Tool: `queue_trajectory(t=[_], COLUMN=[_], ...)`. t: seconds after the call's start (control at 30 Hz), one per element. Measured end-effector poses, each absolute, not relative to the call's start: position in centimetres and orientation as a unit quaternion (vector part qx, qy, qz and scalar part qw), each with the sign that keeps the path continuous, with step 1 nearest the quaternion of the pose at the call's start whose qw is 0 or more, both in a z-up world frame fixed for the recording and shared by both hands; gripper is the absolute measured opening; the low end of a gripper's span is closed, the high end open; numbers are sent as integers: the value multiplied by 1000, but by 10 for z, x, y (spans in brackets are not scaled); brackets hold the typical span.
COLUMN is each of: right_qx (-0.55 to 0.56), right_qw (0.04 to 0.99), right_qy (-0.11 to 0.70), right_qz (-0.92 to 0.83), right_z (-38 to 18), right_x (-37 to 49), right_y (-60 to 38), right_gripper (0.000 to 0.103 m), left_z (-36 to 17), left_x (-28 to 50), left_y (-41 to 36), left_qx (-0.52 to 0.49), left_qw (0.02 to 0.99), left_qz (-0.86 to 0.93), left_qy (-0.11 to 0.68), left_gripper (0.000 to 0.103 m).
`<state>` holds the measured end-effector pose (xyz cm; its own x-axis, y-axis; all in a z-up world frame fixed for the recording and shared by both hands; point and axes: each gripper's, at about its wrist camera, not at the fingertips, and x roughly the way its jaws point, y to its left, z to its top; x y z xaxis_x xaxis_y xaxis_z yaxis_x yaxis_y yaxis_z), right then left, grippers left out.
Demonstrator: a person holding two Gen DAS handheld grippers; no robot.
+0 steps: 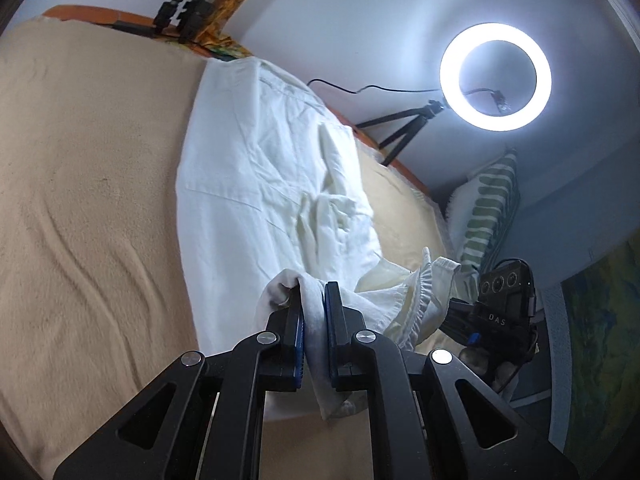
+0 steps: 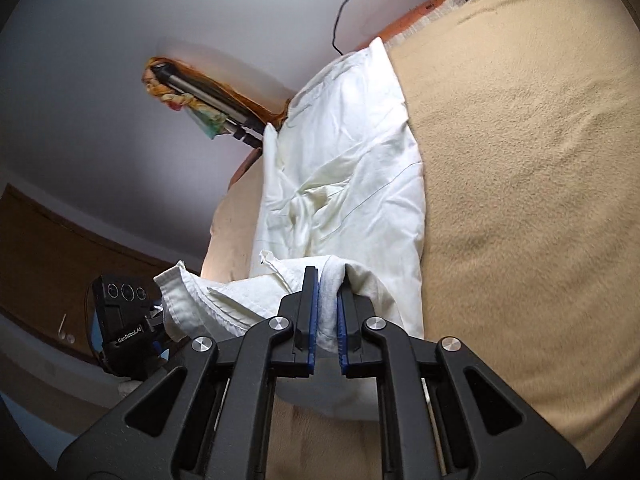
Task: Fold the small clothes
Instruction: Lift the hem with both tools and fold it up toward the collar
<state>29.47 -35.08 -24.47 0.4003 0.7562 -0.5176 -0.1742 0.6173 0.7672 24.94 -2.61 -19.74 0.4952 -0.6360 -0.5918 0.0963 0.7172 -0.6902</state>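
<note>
A white garment (image 1: 272,184) lies stretched along the beige blanket (image 1: 88,200), its near hem lifted off the bed. My left gripper (image 1: 314,286) is shut on one corner of that hem, white cloth pinched between the blue pads. In the right wrist view the same white garment (image 2: 352,168) runs away from me, and my right gripper (image 2: 330,276) is shut on the other hem corner. The ruffled edge (image 1: 416,296) sags between the two grippers. The right gripper's body (image 1: 504,304) shows at the lower right of the left wrist view, and the left gripper's body (image 2: 124,320) at the lower left of the right wrist view.
A lit ring light (image 1: 496,76) on a small tripod stands at the bed's far side, its cable (image 2: 342,12) running up the wall. A green-striped pillow (image 1: 488,208) leans at the right. Folded tripod legs (image 1: 188,8) lie beyond the far end. The beige blanket (image 2: 520,200) spreads wide beside the garment.
</note>
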Motion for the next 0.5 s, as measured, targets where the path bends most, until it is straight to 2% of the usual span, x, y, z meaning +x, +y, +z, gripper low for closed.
queue_trajectory(t=[0.13,0.5], right_qx=[318,342], right_qw=[769,751], right_qy=[467,486], right_qz=[299,287], right_z=[-251,-264], right_x=[311,322], right_y=[-347,-355], right_gripper=[9,11], left_z=[-209,-206], left_x=[264,272], left_y=[-21,0], left_qx=[-319,-375], left_qw=[794,764], left_qz=[-219,-222], left_qy=[469,477], left_gripper=[9,28])
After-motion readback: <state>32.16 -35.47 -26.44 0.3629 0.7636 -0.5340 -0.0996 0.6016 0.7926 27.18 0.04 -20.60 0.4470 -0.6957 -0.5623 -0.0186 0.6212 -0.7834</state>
